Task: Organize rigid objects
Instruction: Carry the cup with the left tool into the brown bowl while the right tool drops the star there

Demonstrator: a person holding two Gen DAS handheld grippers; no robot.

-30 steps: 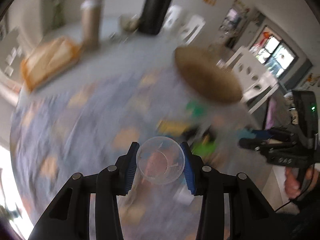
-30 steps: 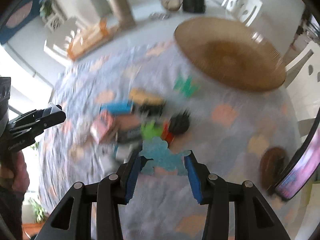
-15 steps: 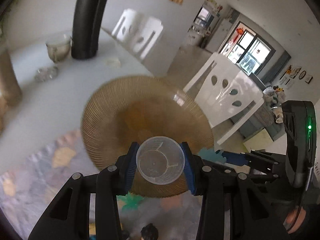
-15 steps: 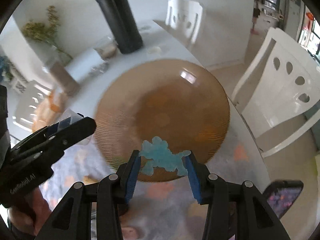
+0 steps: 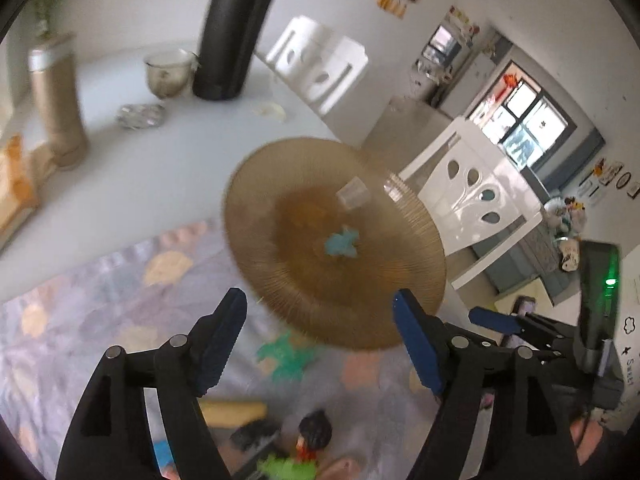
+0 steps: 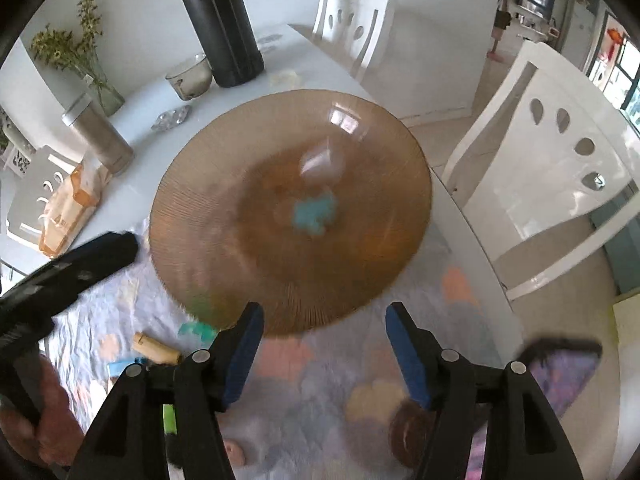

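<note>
A ribbed amber glass plate (image 5: 280, 276) (image 6: 216, 248) lies on the table beyond both grippers. A small clear plastic cup (image 5: 352, 194) (image 6: 322, 164) and a light blue flat toy (image 5: 340, 242) (image 6: 314, 214) sit loose inside it, both blurred. My left gripper (image 5: 318, 320) hangs over the plate's near rim, its jaws opening with nothing between them. My right gripper (image 6: 324, 320) also hovers at the near rim, jaws opening and empty. Each gripper shows at the edge of the other's view: the right gripper (image 5: 496, 320), the left gripper (image 6: 100, 248).
On the patterned cloth lie more toys: a green piece (image 5: 288, 356), a tan block (image 6: 156, 350), a dark-haired figure (image 5: 316, 428). A black flask (image 6: 218, 20), glass bowl (image 6: 190, 76) and metal canister (image 6: 100, 136) stand behind. A phone (image 6: 560, 368) and white chairs (image 6: 560, 168) are at right.
The left gripper let go of the clear cup and the right one let go of the blue toy; both things now lie in the plate. Both pairs of jaws have spread apart.
</note>
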